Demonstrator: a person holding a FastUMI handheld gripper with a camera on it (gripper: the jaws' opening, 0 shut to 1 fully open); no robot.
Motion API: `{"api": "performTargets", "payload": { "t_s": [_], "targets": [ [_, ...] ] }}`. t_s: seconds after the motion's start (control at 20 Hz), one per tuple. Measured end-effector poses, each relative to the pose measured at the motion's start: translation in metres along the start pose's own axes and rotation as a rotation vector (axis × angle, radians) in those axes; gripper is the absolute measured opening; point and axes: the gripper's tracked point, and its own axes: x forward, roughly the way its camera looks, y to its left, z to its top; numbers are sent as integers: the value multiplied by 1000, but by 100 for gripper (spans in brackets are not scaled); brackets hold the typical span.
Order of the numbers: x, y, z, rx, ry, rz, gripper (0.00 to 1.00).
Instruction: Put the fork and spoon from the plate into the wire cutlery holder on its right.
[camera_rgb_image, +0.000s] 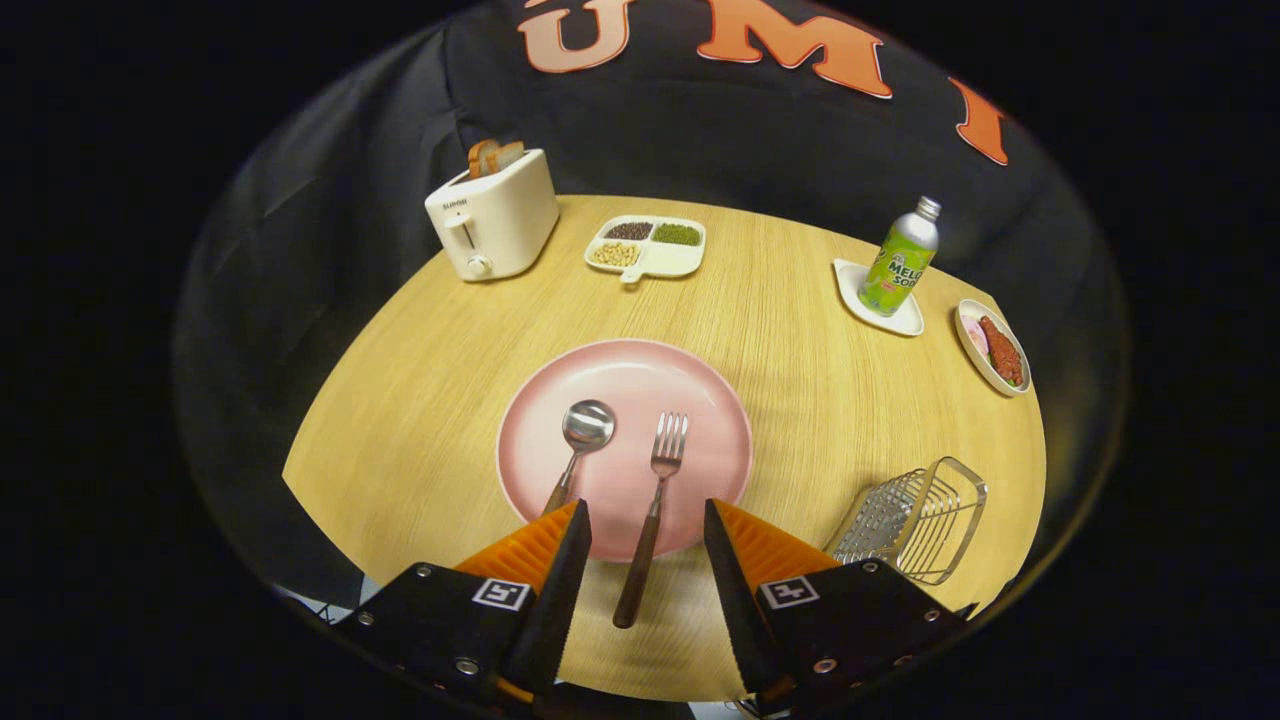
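Fork (655, 500) and spoon (580, 440) on pink plate (700, 400), hand-held gripper (647, 515) spread apart, fork handle between.

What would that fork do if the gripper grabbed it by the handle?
The fork looks rigid, so it probably won't bend. Its metal head seems heavier than the slim dark handle, so it may tip tines-down. The handle overhangs the plate rim between the open gripper fingers, and could pivot or slide there.

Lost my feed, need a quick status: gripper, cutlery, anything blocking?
Gripper open, fork handle between fingers. Spoon beside it on plate. Wire holder right, path unobstructed.
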Motion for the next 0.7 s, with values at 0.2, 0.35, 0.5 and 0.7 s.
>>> {"api": "performTargets", "payload": {
  "t_s": [0.2,0.35,0.5,0.7],
  "targets": [
    [21,5,-17,-7,113,1,57],
    [35,-1,-26,-19,171,-30,47],
    [47,-3,-33,-12,225,-54,35],
    [56,-4,-33,-3,263,-66,16]
  ]
}}
